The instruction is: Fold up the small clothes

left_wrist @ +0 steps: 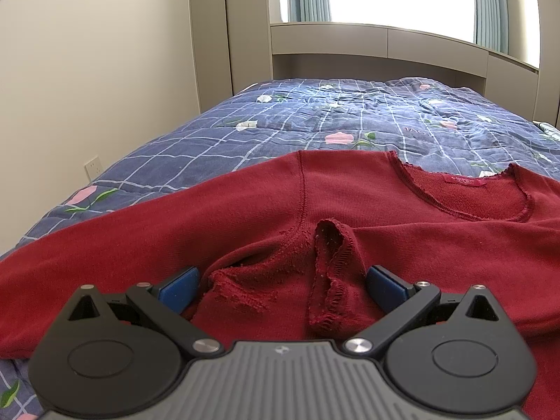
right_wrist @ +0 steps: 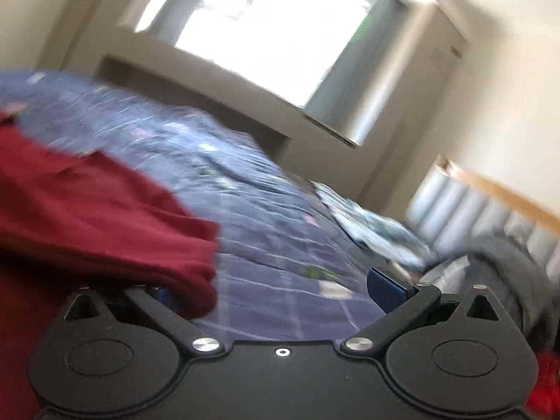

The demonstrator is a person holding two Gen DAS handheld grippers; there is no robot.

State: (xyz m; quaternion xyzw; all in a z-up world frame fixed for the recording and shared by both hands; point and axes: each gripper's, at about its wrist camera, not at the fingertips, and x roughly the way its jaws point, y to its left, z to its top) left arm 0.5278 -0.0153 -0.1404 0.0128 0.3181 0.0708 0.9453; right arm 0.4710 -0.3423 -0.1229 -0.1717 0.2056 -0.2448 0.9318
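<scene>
A dark red knit sweater lies spread on the bed, neckline and label to the far right, one sleeve stretching left. My left gripper is open, its blue pads on either side of a bunched, folded-over cuff or hem resting on the sweater. In the blurred right wrist view, my right gripper is open, jaws wide apart. Part of the red sweater drapes over its left finger. The right blue pad shows over the quilt.
A blue checked quilt with flowers covers the bed. A beige wall with a socket is on the left, a cabinet and window behind. A rumpled pillow and grey bedding lie at the right by the headboard.
</scene>
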